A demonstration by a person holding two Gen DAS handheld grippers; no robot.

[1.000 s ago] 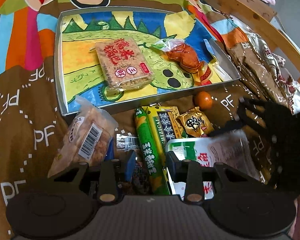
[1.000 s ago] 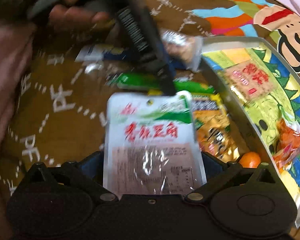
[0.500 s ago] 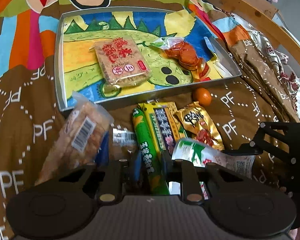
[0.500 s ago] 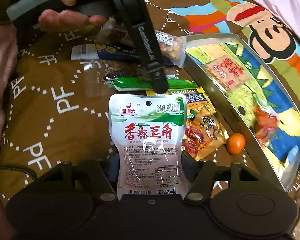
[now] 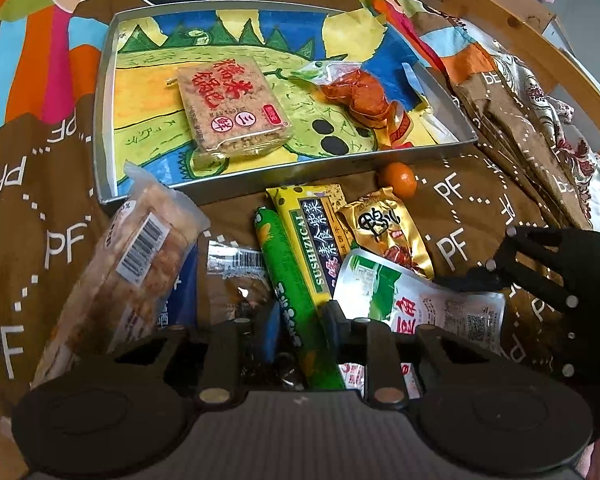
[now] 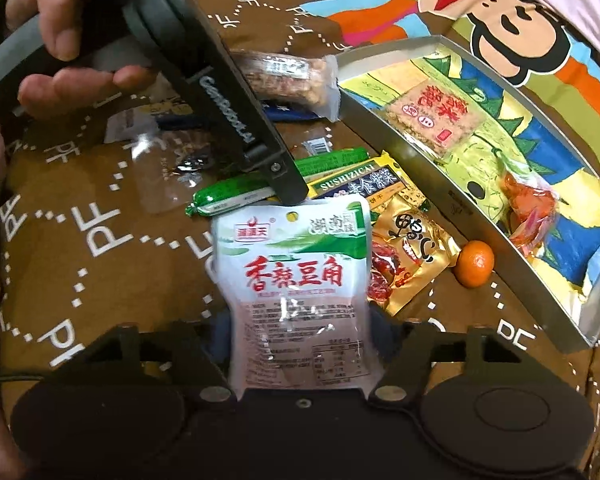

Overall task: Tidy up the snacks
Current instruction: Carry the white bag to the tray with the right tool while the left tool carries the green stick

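A metal tray holds a rice cracker pack and an orange-red snack. In front of it lie a green sausage stick, a yellow pack, a gold pouch, a small orange and a clear biscuit bag. My left gripper is shut on the green sausage stick. My right gripper is shut on a white and green pouch, also seen in the left wrist view.
Everything lies on a brown and striped cartoon bedspread. A wooden bed rail runs along the far right. A blue pack and a clear wrapper lie near the left gripper's body.
My left gripper has closed in on the green sausage stick. My right gripper has pulled the white and green pouch back, away from the pile.
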